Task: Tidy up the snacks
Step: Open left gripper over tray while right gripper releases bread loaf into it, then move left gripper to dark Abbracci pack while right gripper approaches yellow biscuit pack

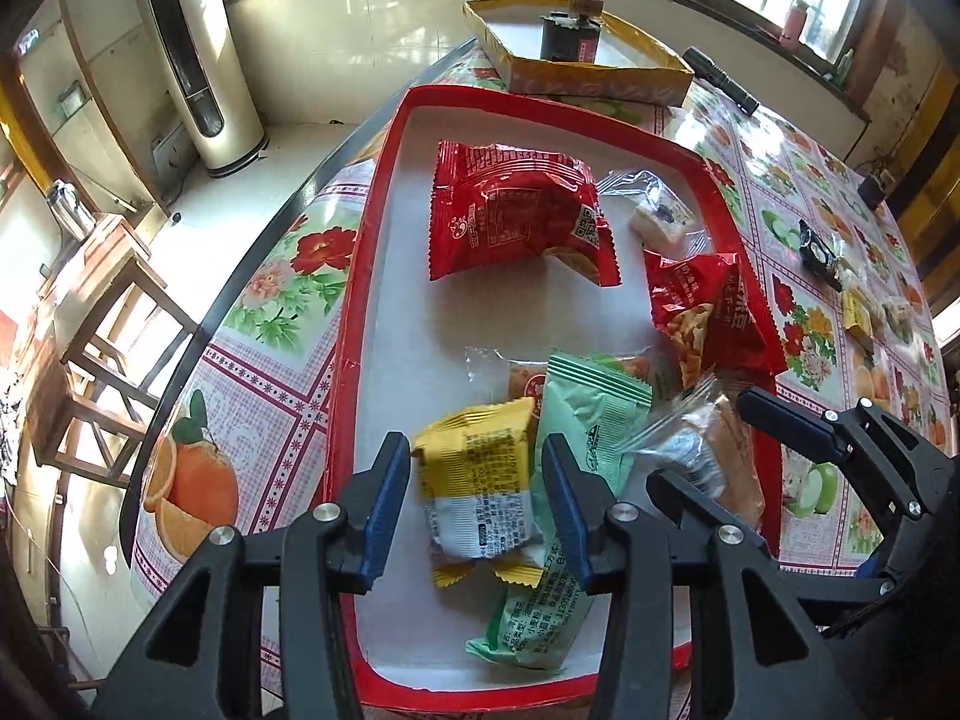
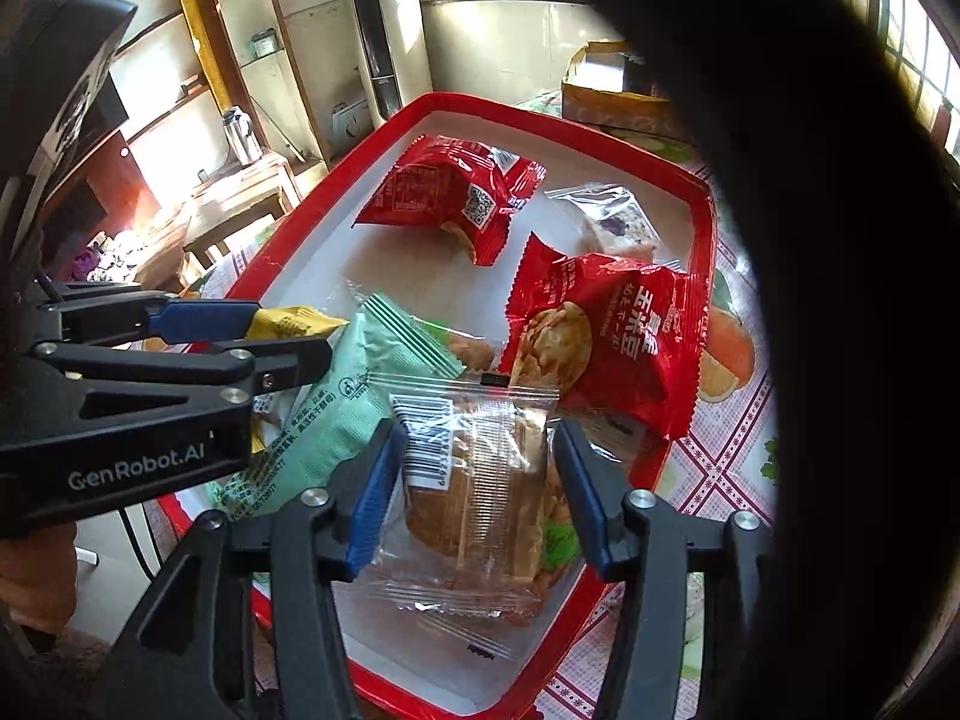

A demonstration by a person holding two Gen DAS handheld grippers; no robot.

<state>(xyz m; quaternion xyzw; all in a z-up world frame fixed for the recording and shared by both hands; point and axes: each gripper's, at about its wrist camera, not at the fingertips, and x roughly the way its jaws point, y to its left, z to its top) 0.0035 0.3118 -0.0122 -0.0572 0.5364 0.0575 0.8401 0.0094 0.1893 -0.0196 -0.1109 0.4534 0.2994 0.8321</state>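
Observation:
A red-rimmed white tray [image 1: 384, 276] holds several snacks: a large red packet [image 1: 516, 216], a smaller red packet [image 1: 708, 312], a clear-wrapped white cake [image 1: 660, 222], a green packet [image 1: 576, 438] and a yellow packet [image 1: 474, 468]. My left gripper [image 1: 477, 504] is open with its jaws on either side of the yellow packet, low over the tray. My right gripper [image 2: 474, 498] is open around a clear-wrapped brown pastry [image 2: 480, 480] lying at the tray's near edge. The right gripper also shows in the left wrist view [image 1: 708, 438]. The left gripper shows in the right wrist view [image 2: 288, 336].
A yellow cardboard box [image 1: 600, 78] with a dark can stands beyond the tray. A black torch [image 1: 723, 81] and a few loose snacks [image 1: 822, 252] lie on the flowered tablecloth to the right. The table edge runs along the left, with wooden stools below.

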